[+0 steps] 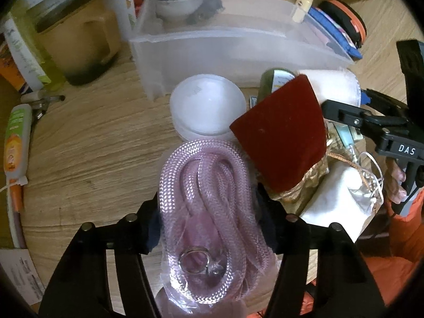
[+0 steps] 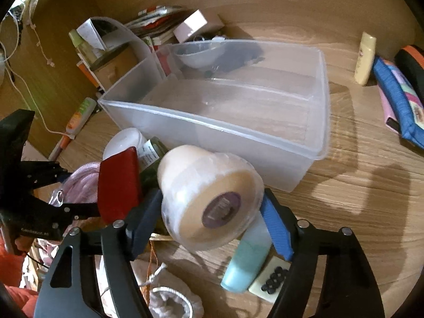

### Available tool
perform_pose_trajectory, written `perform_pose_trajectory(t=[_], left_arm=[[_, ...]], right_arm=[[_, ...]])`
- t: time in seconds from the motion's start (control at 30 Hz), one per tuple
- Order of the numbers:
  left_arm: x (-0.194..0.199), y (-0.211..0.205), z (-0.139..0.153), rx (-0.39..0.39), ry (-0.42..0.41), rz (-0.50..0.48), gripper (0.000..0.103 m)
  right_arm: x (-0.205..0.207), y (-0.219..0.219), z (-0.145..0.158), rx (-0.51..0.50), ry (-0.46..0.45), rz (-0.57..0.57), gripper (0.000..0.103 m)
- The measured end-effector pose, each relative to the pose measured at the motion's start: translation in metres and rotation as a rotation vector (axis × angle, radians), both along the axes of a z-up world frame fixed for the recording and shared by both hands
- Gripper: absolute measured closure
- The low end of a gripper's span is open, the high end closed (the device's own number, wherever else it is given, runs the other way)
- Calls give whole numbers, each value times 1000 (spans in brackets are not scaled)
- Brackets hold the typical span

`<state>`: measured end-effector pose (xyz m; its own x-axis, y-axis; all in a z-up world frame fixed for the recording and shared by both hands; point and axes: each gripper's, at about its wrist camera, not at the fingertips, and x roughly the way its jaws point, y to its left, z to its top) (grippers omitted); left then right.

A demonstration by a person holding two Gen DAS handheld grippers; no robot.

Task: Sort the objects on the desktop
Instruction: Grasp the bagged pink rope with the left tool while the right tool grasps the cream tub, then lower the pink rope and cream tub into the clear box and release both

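Observation:
My left gripper (image 1: 209, 209) is shut on a coiled pink braided rope in clear wrap (image 1: 206, 198), held over the wooden desk; the rope also shows in the right wrist view (image 2: 79, 182). My right gripper (image 2: 212, 206) is shut on a wrapped cream roll of tape (image 2: 209, 198), lifted in front of the clear plastic organizer bin (image 2: 315, 143). The bin also shows in the left wrist view (image 1: 148, 61). A dark red velvet box (image 1: 281, 135) stands just right of the rope. The right gripper's body (image 1: 376, 127) shows beyond it.
A white round lid (image 1: 206, 106), a green bottle (image 2: 152, 156), a teal tube (image 2: 246, 265), a white drawstring pouch (image 2: 169, 304) and a bead card (image 2: 270, 281) crowd the desk near the grippers. A cream tube (image 2: 365, 58) and blue pouch (image 2: 397, 98) lie right. A tan jar (image 1: 76, 37) stands left.

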<state>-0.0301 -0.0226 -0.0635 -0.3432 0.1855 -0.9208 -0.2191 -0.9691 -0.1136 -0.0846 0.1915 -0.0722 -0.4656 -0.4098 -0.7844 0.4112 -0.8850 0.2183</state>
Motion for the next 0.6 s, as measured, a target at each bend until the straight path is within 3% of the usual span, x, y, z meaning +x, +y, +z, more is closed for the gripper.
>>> perform_pose_trajectory(t=[0.27, 0.53, 0.6], left_arm=[[10, -29, 15, 70, 100, 76, 50], [15, -44, 40, 84, 206, 128, 54], [13, -37, 43, 79, 224, 136, 70]], right_arm=[[7, 16, 15, -9, 46, -55, 37], [15, 18, 38, 0, 109, -68, 37], [17, 20, 45, -3, 128, -72, 37]])
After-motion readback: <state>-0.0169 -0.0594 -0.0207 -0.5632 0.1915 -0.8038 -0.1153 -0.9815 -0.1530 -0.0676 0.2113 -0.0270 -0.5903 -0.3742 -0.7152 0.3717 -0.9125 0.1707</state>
